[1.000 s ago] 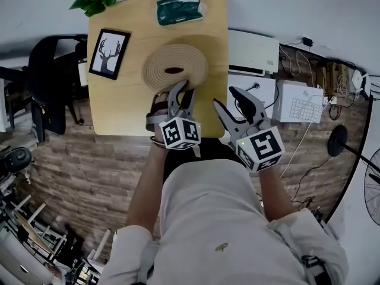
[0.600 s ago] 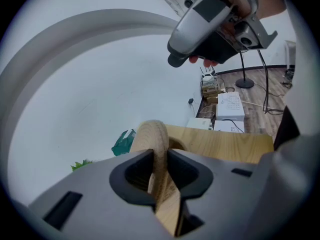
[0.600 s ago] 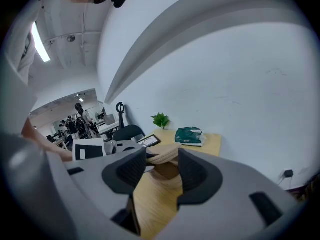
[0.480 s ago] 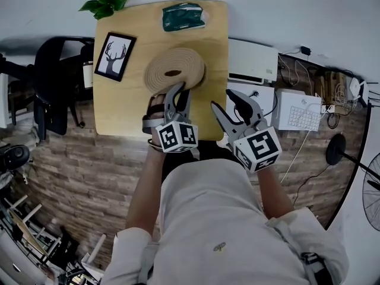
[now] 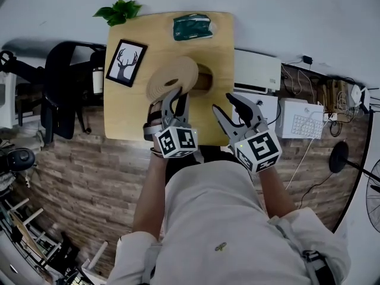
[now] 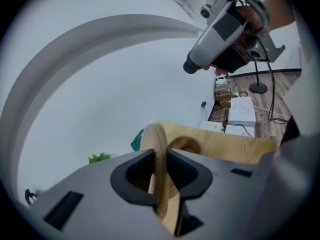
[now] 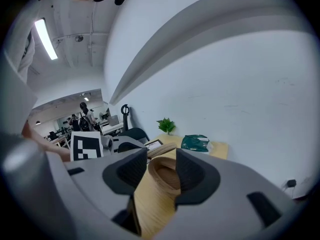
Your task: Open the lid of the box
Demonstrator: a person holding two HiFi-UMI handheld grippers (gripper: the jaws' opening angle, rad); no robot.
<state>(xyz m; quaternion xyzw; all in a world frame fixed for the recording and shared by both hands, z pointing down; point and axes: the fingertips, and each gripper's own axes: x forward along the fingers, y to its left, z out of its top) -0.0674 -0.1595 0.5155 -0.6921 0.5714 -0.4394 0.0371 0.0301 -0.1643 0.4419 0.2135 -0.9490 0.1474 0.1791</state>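
Wood table (image 5: 127, 114): L gripper (image 5: 178, 94) just closed on lid (image 5: 169, 79) rim, box (image 5: 206, 79) half-hidden; R gripper (image 5: 225, 103) apart, closing slightly, empty.

No legible text, brand or number: the cubes on the left gripper (image 5: 177, 95) and right gripper (image 5: 225, 104) carry only black-and-white square marker patterns, the framed picture (image 5: 126, 63) shows a deer silhouette without lettering, and the green packet (image 5: 192, 27) has print too small to read.
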